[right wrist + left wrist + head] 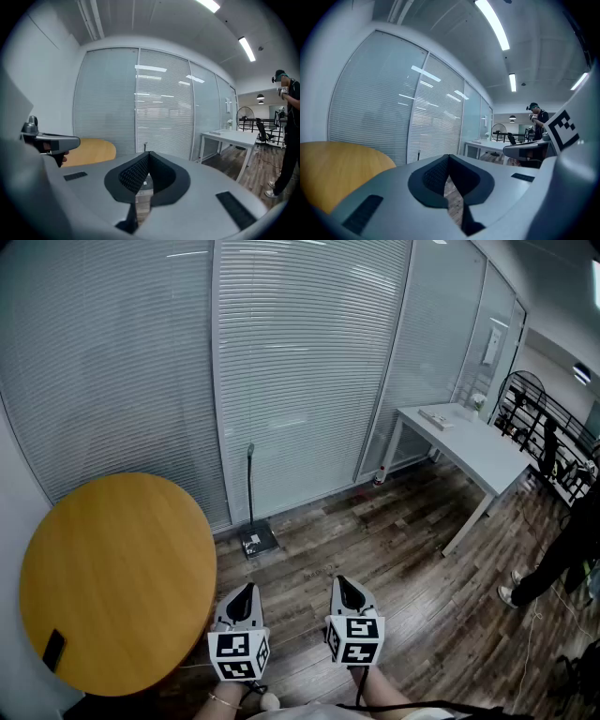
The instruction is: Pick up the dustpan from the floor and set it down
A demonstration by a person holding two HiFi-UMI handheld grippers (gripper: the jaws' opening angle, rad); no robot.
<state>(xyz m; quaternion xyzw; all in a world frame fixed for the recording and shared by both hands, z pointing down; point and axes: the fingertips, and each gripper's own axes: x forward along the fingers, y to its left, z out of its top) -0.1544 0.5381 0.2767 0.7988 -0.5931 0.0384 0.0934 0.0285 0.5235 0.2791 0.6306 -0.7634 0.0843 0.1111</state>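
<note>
Dustpan [258, 540] nearly straight ahead of the left jaws

Its pan sits flat on the wood floor [412, 559] against the wall of blinds [300, 362], and its thin handle [250, 484] stands upright. The long axis is therefore vertical, and a grasp would likely come from the side, across the handle. It lies ahead of both grippers and well apart from them. The left gripper [247, 589] is the nearer, almost in line with it, while the right gripper [345, 582] is off to its right. Both pairs of jaws are closed on nothing and would have to open first. A round wooden tabletop [112, 577] crowds the left side. A long white tabletop [469, 442] and a standing person [562, 549] are off to the right, well apart from the dustpan.
</note>
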